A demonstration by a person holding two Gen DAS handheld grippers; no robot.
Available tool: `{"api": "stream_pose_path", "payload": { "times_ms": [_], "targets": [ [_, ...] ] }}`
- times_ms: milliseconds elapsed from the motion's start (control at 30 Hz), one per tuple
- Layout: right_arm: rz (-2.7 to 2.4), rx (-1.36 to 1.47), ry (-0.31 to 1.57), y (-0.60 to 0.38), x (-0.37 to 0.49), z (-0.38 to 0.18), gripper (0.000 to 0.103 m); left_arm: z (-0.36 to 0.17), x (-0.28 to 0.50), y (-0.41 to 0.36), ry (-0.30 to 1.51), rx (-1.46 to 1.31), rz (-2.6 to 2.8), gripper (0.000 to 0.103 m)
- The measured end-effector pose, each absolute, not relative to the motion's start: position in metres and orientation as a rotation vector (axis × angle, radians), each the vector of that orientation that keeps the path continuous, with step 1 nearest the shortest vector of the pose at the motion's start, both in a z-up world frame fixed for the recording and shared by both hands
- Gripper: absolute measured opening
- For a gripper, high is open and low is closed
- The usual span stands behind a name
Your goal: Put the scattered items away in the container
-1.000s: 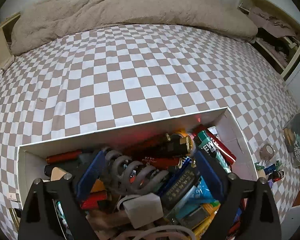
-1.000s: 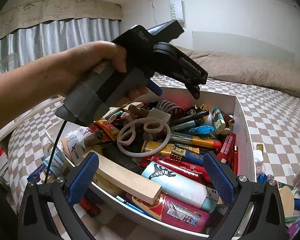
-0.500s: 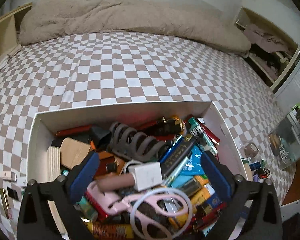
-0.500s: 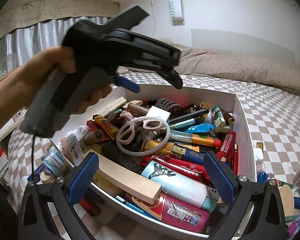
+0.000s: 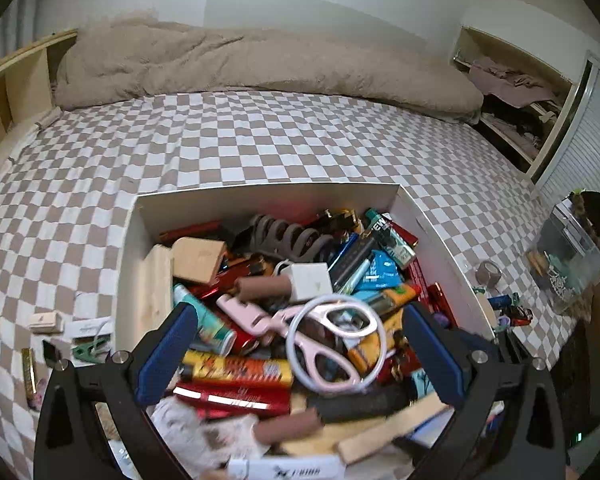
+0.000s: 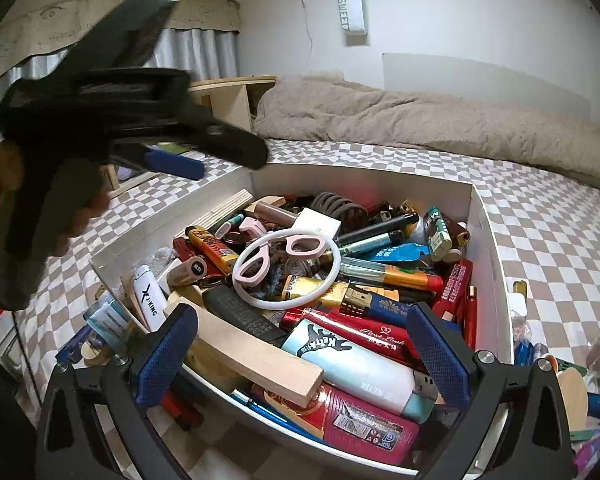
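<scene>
A white box (image 5: 268,196) (image 6: 488,232) on the checkered bed is heaped with lighters, pens, wood blocks, a grey spring clip (image 5: 288,236) and pink scissors (image 5: 332,332) (image 6: 276,256) inside a white ring. My left gripper (image 5: 300,356) is open and empty, raised above the box's near end. It shows blurred at the left of the right wrist view (image 6: 188,148). My right gripper (image 6: 304,356) is open and empty over the box's near edge.
Loose items lie on the bed left of the box (image 5: 72,328) and right of it (image 5: 504,308) (image 6: 560,364), including a tape roll (image 5: 488,272). A beige duvet (image 5: 260,64) lies at the far end. Shelves (image 5: 512,100) stand at the right.
My left gripper has lifted up and drawn back out of the box, open and empty. The right gripper has stayed still.
</scene>
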State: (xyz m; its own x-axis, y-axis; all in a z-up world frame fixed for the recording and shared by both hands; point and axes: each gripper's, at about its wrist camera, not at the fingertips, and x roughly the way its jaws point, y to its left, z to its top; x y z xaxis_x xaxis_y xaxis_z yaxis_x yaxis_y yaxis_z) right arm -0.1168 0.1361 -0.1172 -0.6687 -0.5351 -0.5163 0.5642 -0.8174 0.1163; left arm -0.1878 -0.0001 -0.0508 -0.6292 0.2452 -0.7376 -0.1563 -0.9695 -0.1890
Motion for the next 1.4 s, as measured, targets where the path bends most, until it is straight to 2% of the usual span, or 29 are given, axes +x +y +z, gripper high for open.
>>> {"api": "stream_pose_path", "payload": {
  "times_ms": [500,1100,1400],
  "targets": [
    [-2.423,0.722,0.071,0.136,-0.116,-0.117,0.103,-0.055,-0.128,-0.035,-0.125,-1.153,2.781,0.103],
    [-2.470,0.627,0.063,0.138,-0.109,-0.121,0.103,-0.103,-0.100,-0.045,-0.142,-1.142,2.845,0.103],
    [-2.497,0.604,0.058,0.138,-0.106,-0.121,0.103,-0.120,-0.098,-0.057,-0.283,-1.114,2.848,0.103]
  ]
}}
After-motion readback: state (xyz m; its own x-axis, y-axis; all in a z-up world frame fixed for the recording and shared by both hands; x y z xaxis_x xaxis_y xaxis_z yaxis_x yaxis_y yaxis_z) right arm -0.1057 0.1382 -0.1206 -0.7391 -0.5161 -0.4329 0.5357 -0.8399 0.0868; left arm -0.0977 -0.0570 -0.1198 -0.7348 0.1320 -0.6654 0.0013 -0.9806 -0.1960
